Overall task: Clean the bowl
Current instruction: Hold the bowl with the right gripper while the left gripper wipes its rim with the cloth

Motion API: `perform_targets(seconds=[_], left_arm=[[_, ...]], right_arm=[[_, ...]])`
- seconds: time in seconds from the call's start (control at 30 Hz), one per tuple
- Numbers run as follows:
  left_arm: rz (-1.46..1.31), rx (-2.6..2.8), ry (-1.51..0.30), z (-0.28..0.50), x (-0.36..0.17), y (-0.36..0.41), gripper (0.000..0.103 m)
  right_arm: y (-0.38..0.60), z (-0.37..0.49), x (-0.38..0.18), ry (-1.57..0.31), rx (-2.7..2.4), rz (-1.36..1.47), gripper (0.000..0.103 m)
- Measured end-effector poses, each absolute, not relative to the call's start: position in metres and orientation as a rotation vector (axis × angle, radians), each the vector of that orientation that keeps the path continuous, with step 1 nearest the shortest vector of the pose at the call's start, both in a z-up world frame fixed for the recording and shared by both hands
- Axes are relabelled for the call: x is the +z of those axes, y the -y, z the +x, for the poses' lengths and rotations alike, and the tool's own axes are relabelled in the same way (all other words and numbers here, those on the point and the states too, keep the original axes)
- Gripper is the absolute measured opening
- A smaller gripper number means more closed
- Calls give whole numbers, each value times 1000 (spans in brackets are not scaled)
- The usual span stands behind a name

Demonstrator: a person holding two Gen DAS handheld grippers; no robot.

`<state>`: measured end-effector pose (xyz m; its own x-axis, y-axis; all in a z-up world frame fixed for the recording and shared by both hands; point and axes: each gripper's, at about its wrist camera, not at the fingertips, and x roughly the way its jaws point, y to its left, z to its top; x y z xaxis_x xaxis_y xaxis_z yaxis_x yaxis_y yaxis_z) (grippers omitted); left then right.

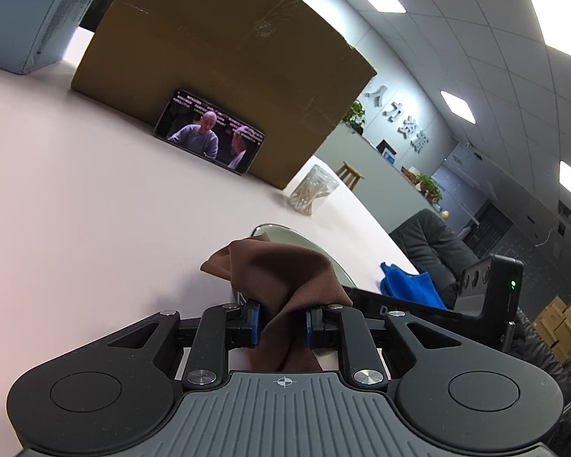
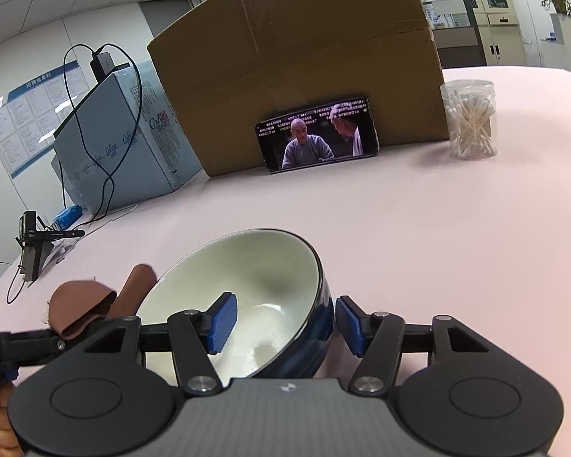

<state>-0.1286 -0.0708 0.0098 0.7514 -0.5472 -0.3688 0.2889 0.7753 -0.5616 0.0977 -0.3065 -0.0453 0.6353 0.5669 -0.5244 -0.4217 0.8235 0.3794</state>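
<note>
The bowl (image 2: 247, 297) sits low and centre in the right wrist view, tipped so its white inside faces the camera, with its dark blue wall at the right. The right gripper (image 2: 285, 321) straddles that wall: one blue pad is inside the bowl and the other just outside the rim, and a gap shows on each side, so the tongs look apart rather than biting, though the wide lens makes contact hard to judge. The left gripper (image 1: 281, 321) is clamped on a brown cloth (image 1: 281, 278), which bunches up above the pads in the lower middle of the left wrist view; in the right wrist view the same cloth shows at lower left, just beside the bowl's rim. A shadow-like dark patch lies on the inner wall and a pale ring near the bottom; whether either is dirt I cannot tell, so the scene fits a bowl about to be wiped as well as one wiped already. If wiping goes on, it is done well by closing the right tongs firmly on the wall so the tipped bowl cannot roll on the table (image 2: 437, 247), then pressing a broad fold of cloth, not the hard pads, round the inside from rim to bottom.
</note>
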Motion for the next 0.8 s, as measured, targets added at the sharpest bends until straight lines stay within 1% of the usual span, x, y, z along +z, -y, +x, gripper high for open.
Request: perform_targets(seconds=[0.3, 0.6, 0.8], left_arm=[[-470, -448, -554, -165, 22, 90, 18], [-467, -480, -538, -222, 39, 110, 18], [-451, -425, -554, -225, 39, 122, 18]], right_arm=[[315, 98, -49, -673, 585, 273, 57], [315, 99, -49, -673, 582, 270, 54], [314, 98, -50, -671, 582, 268, 54]])
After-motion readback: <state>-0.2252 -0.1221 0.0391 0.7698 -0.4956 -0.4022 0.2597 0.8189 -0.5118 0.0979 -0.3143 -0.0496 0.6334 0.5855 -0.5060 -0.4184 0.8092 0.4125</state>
